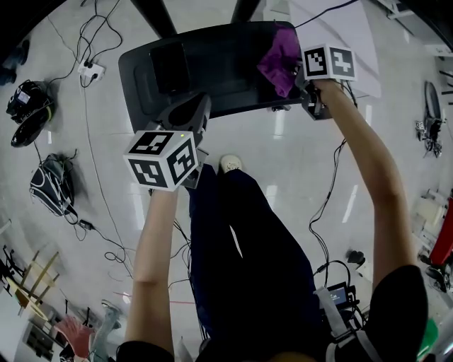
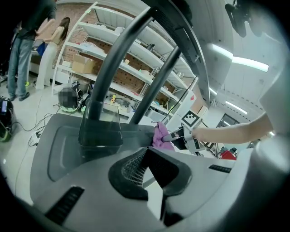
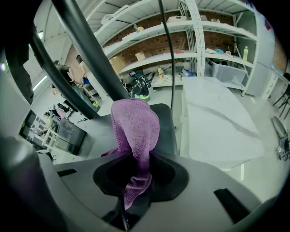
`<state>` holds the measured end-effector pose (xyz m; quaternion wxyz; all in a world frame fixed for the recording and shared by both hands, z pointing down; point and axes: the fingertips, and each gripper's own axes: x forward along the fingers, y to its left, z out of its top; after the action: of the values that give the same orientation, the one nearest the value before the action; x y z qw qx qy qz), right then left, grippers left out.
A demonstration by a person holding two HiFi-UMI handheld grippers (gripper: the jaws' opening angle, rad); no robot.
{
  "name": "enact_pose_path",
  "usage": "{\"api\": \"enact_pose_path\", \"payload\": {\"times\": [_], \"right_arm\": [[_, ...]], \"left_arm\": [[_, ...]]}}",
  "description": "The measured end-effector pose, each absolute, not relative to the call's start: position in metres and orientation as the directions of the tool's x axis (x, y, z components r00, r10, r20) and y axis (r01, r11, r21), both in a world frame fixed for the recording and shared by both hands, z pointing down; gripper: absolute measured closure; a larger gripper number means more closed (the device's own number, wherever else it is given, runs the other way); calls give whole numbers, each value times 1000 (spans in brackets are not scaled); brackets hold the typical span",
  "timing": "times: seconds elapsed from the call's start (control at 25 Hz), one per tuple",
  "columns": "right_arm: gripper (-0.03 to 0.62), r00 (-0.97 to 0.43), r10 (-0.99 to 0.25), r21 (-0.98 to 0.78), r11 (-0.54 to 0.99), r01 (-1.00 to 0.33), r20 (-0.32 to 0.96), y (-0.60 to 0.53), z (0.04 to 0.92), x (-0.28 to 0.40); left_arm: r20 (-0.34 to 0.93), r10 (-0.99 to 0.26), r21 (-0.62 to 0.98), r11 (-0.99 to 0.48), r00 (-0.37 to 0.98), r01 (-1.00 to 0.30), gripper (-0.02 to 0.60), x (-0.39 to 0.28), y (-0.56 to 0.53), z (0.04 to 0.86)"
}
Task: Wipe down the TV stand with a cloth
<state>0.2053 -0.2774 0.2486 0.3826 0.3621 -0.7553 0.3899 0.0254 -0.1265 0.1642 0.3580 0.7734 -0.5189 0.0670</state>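
The main risk we see is in the hold on the cloth [image 1: 279, 60]. The right gripper [image 1: 299, 76] pinches it by a narrow bunched fold, and most of the purple fabric stands loose beyond the jaws. In the right gripper view the cloth [image 3: 135, 131] rises from the closed jaws and flops over itself. If we drag it hard across the TV stand [image 1: 226, 81], friction could pull the fold out of the grip. The wad could also roll, so that only a small patch wipes. The hard jaw tips could scrape the dark surface if we press too low.

The slanted poles [image 1: 159, 18] and the dark box [image 2: 100, 129] at their foot stand on the left half of the base. A broad sweep to the left could snag the cloth there. Loose cables [image 1: 92, 177] lie on the floor to the left of our feet, so a sideways step could catch one.

The cloth lies over the far right corner of the stand base, just beyond the right gripper's jaws. We cannot tell whether it presses on the surface. The left gripper [image 1: 192, 112] hovers at the near left edge of the base, well apart from the cloth. Its jaws are together with nothing between them, and it could bump the stand's rim if it drifts forward.
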Motion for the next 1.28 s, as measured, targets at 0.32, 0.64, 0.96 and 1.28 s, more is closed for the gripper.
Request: {"api": "enact_pose_path", "payload": {"times": [0.32,0.64,0.96,1.28], "right_arm": [[490,-407,-296,-275,399,-875,864,-297,247,249],[490,-309,-366,-164,377,-912,878,-309,243,288],[490,-485,-422,-420,243,-874,766,-276,208,261],[490,-610,-364,-496,363,-789,704,-197,178,167]], "left_arm": [[479,-749,479,-214,458,-851,575,39,-137,164],[478,-743,491,-216,468,-844,575,49,-134,168],[494,-727,508,-205,478,-837,575,41,-117,179],[494,-730,515,-191,472,-835,575,5,-86,171]]}}
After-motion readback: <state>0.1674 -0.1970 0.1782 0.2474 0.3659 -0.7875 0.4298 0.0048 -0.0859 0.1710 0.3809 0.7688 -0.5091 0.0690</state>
